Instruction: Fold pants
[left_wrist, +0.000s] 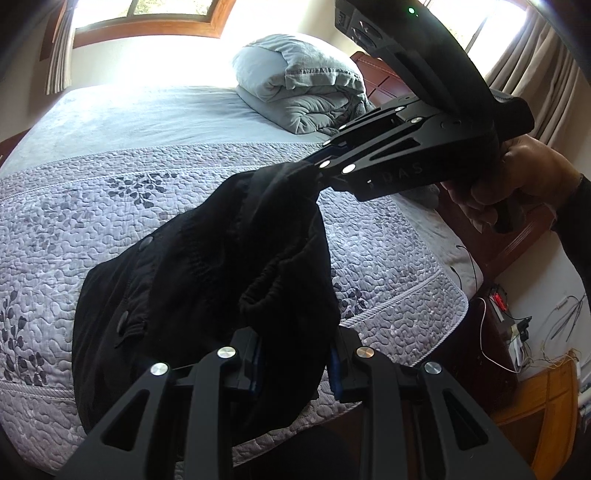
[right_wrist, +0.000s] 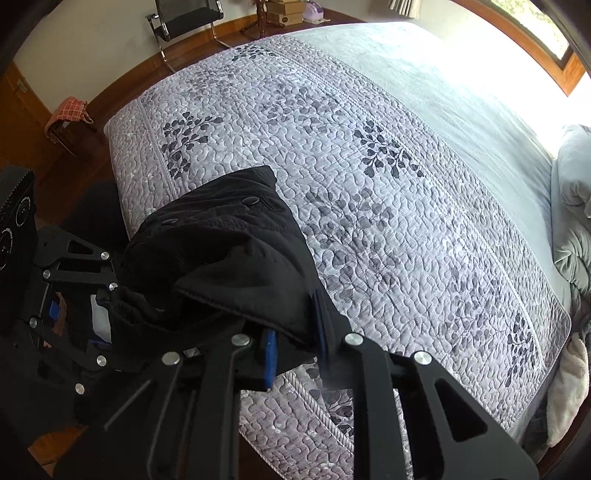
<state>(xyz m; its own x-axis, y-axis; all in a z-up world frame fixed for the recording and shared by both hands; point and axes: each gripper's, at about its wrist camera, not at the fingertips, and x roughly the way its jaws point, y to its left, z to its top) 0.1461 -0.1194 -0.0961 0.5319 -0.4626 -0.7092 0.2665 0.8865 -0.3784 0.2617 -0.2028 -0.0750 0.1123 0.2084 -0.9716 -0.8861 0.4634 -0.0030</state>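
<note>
The black pants (left_wrist: 207, 266) hang bunched between both grippers above the near edge of the bed, and a flap with two round buttons shows. In the left wrist view my left gripper (left_wrist: 295, 362) is at the bottom, shut on a thick fold of the fabric. My right gripper (left_wrist: 314, 170) comes in from the upper right in a person's hand (left_wrist: 524, 177) and pinches another part of the cloth. In the right wrist view the right gripper (right_wrist: 295, 332) has its blue pads (right_wrist: 269, 354) clamped on the pants (right_wrist: 221, 243). The left gripper (right_wrist: 107, 295) holds them at the left.
A grey quilt with a leaf print (right_wrist: 369, 184) covers the bed. A folded grey duvet (left_wrist: 303, 85) lies at the headboard end. A black chair (right_wrist: 184, 18) and a stool with a checked cloth (right_wrist: 68, 114) stand on the wooden floor. Cables and a bedside unit (left_wrist: 517, 325) are on the right.
</note>
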